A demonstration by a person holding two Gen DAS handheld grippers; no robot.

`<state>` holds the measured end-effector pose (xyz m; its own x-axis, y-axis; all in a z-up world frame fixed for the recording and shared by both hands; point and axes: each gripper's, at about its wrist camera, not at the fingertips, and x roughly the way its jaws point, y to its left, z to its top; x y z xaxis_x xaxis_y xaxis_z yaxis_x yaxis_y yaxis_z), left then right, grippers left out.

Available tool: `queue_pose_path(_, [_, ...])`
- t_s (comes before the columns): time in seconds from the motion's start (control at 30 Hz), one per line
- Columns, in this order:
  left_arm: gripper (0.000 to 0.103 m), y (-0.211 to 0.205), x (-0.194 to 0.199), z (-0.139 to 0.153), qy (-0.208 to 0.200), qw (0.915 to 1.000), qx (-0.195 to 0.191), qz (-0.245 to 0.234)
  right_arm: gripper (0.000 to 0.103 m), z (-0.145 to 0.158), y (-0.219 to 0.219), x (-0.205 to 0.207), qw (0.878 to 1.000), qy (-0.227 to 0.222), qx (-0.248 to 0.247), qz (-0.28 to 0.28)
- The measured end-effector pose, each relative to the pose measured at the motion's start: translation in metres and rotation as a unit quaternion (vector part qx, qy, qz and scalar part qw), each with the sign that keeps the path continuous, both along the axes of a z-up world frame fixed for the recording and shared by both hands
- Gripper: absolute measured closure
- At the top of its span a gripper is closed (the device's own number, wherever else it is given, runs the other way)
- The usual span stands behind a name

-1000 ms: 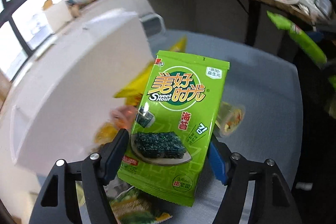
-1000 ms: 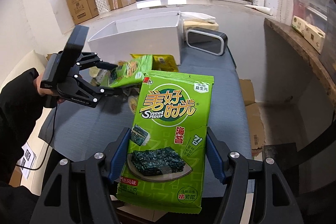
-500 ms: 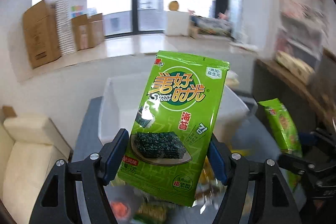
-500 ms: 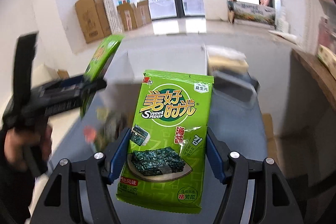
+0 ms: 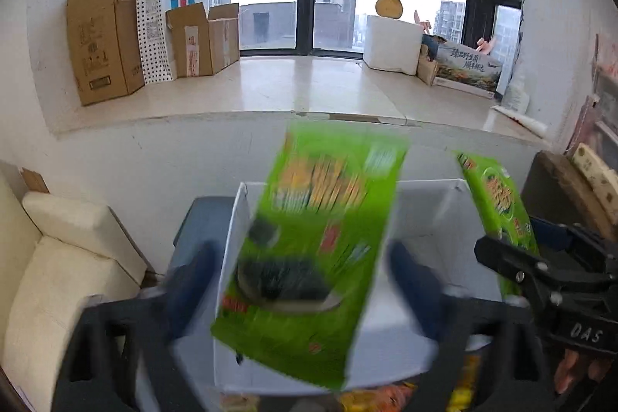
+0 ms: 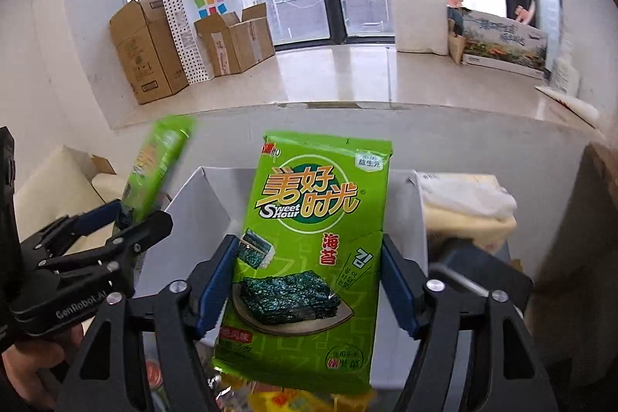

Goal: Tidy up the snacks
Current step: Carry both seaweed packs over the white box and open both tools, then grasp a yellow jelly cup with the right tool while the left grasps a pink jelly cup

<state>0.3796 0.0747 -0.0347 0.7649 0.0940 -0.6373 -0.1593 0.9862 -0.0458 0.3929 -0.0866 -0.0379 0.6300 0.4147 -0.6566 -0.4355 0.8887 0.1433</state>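
- Both claws now swung round to face the white box (image 6: pixel 401 215), each clamped on a green seaweed pack: left claw (image 5: pixel 305 280) on left pack (image 5: pixel 313 250), right claw (image 6: pixel 305 277) on right pack (image 6: pixel 313 242).
- Drop into box likely next.
- Left view smeared by motion; box floor hidden behind packs; snacks below cut off.

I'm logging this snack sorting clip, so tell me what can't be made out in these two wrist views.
- Left wrist view: print on the left seaweed packet is motion-blurred; so are the left gripper fingers, so its grip is unclear.
- Both views: the white bin's inside is hidden behind the packets.
- Right wrist view: snacks below the right seaweed packet are cut off by the bottom edge.
- Right wrist view: the right gripper covers the packet's side edges.
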Motion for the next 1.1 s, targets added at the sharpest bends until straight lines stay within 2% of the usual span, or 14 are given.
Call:
queue_pose_path(0.03, [0.000, 0.002, 0.003, -0.001, -0.002, 1.0000, 0.001, -0.002, 0.014, 0.000, 0.003, 0.005, 1.000, 0.005, -0.008, 0.000])
queue_pose_path(0.17, [0.000, 0.010, 0.007, -0.008, 0.015, 0.9999, 0.005, 0.006, 0.013, -0.007, -0.002, 0.013, 0.999, 0.003, -0.034, -0.031])
queue_pose_path(0.27, [0.000, 0.010, 0.002, -0.012, 0.016, 0.9997, 0.017, 0.004, 0.012, -0.009, -0.014, 0.011, 0.999, 0.013, -0.012, -0.030])
queue_pose_path(0.3, [0.000, 0.010, 0.000, -0.012, 0.019, 0.9997, 0.018, 0.001, 0.008, -0.008, -0.019, 0.008, 0.999, 0.011, -0.003, -0.030])
queue_pose_path(0.33, [0.000, 0.009, -0.004, -0.012, 0.018, 0.9996, 0.020, -0.006, 0.000, -0.007, -0.024, 0.005, 0.999, 0.008, 0.005, -0.031])
queue_pose_path(0.4, [0.000, 0.008, -0.014, -0.009, 0.004, 0.9996, 0.020, -0.018, 0.000, -0.002, -0.032, -0.006, 0.999, -0.010, 0.027, -0.023])
queue_pose_path(0.47, [0.000, 0.005, -0.025, -0.006, -0.002, 0.9993, 0.013, -0.034, 0.000, 0.002, -0.036, -0.018, 0.999, -0.024, 0.028, -0.009])
queue_pose_path(0.57, [0.000, -0.001, -0.047, -0.001, -0.009, 0.9980, 0.004, -0.062, 0.000, 0.008, -0.042, -0.046, 0.999, -0.037, 0.022, 0.000])
queue_pose_path(0.67, [0.000, -0.006, -0.079, -0.004, -0.013, 0.9980, 0.014, -0.060, 0.000, 0.013, -0.056, -0.087, 0.997, -0.058, 0.058, 0.011])
queue_pose_path(0.77, [0.000, -0.008, -0.115, -0.010, -0.013, 0.9974, -0.004, -0.071, 0.000, 0.010, -0.071, -0.126, 0.993, -0.062, 0.100, 0.009])
queue_pose_path(0.83, [0.000, -0.010, -0.141, -0.013, -0.020, 0.9968, -0.012, -0.077, 0.000, 0.005, -0.081, -0.148, 0.992, -0.060, 0.109, 0.000])
queue_pose_path(0.97, [0.000, -0.014, -0.188, -0.021, -0.022, 0.9970, -0.003, -0.075, 0.000, -0.014, -0.087, -0.186, 0.995, -0.061, 0.080, -0.007])
queue_pose_path(1.1, [0.000, -0.009, -0.222, -0.033, -0.017, 0.9975, -0.024, -0.064, 0.000, -0.049, -0.082, -0.208, 0.999, -0.029, 0.041, -0.011])
